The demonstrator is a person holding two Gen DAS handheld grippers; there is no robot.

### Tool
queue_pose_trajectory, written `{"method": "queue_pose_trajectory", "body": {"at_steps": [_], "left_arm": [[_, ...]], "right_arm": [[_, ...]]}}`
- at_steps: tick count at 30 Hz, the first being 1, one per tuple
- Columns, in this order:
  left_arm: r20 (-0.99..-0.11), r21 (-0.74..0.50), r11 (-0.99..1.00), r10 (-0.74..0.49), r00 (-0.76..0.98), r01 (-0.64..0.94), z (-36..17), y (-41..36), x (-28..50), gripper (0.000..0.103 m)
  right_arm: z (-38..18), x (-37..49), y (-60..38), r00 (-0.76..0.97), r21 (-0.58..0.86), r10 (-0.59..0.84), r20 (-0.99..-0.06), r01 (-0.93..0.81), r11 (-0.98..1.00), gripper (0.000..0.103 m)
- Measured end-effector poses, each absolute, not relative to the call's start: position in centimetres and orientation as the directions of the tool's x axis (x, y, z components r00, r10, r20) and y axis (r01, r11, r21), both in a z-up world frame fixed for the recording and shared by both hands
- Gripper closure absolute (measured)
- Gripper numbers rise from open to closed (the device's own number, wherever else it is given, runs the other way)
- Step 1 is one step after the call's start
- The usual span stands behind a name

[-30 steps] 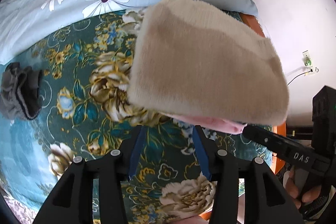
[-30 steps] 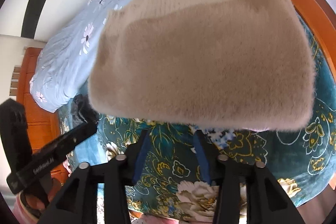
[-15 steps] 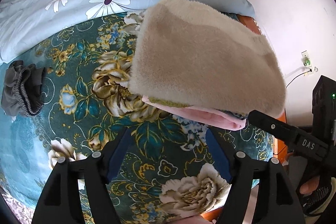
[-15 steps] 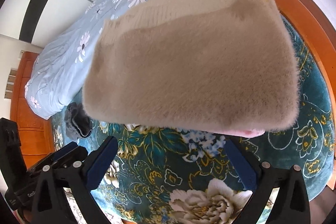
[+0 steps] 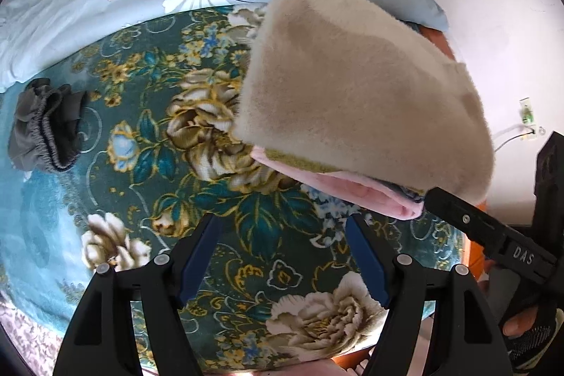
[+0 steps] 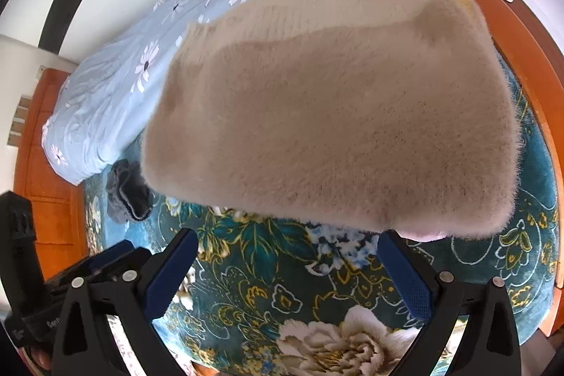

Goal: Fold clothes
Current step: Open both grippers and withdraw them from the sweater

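Your folded fluffy beige garment [image 5: 356,101] tops the pile; both claws (left gripper [image 5: 282,256], right gripper [image 6: 289,270]) gape empty. The crumpled grey garment [image 5: 42,125] remains unfolded.

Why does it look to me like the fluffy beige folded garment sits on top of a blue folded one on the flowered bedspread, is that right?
Not quite: the layer under the fluffy beige folded garment is pink, not blue. The left wrist view shows the pink folded garment peeking out beneath its near edge. The pile does lie on the teal flowered bedspread.
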State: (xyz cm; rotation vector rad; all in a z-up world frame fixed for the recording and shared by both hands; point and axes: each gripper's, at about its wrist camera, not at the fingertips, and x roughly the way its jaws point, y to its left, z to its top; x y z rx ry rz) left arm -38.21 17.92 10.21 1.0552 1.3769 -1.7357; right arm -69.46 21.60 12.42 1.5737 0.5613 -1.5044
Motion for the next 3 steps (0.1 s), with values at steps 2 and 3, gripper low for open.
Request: {"method": "queue_pose_trajectory", "body": {"at_steps": [2, 3], "left_arm": [[-0.888, -0.448, -0.208, -0.009, -0.460, 0.870, 10.19, 17.75, -38.37, 0.028], [-0.879, -0.466, -0.203, -0.001, -0.476, 0.861, 10.18, 17.66, -38.45, 0.028]], "right_arm": [[12.35, -69.66, 21.83, 0.168, 0.270, -0.233, -0.958, 0.802, -0.532, 0.000], [12.34, -69.81, 21.98, 0.166, 0.270, -0.233, -0.958, 0.799, -0.537, 0.000]]}}
